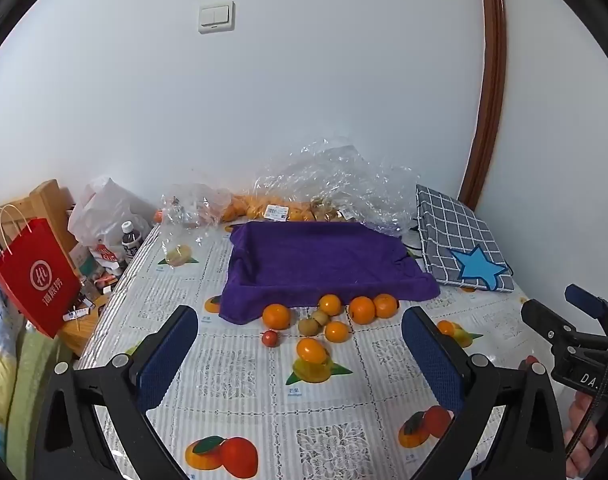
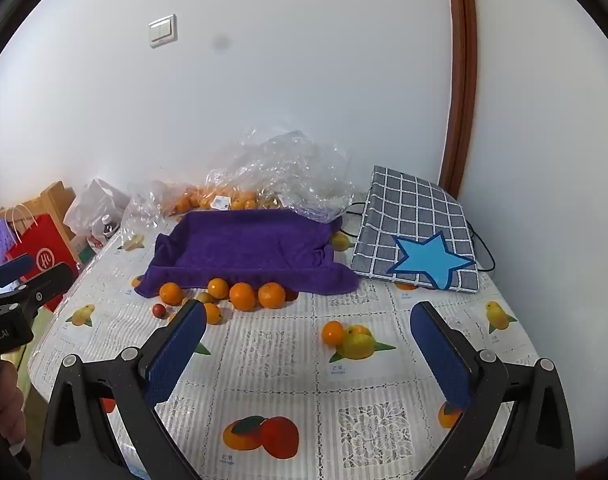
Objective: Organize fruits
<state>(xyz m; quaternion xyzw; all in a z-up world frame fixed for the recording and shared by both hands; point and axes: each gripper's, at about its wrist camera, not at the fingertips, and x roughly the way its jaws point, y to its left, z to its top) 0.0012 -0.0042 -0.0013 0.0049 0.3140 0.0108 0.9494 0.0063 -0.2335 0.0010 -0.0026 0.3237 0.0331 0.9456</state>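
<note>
Both tools hang above the table (image 1: 344, 432), tilted downward, nothing between the fingers. The left gripper (image 1: 299, 354) has its blue pads spread wide; the right gripper (image 2: 308, 350) likewise stands fully spread and empty.

Position of the fruit: ahead of the left fingertips lies a loose cluster of small oranges (image 1: 362, 309), two kiwifruit (image 1: 308, 326) and one small red fruit (image 1: 270, 338), all resting against or just before the near edge of the purple towel-lined tray (image 1: 316, 258). One small orange (image 1: 312, 350) sits nearest, between the left fingers as seen from that wrist. In the right wrist view a lone orange (image 2: 332, 333) lies ahead, between the right fingers, well apart from the cluster.

Risks, as judged: the fruit is round and the plastic tablecloth slick, so a pad arriving off-centre would likely roll a piece away. Fruit in the cluster touches its neighbours; closing on one may knock others. Printed fruit on the cloth could be mistaken for real pieces. The draped towel edge may snag a finger.

Containers: the purple tray appears empty. Behind it, clear plastic bags (image 1: 336, 184) hold more oranges and brownish fruit; count cannot be told
</note>
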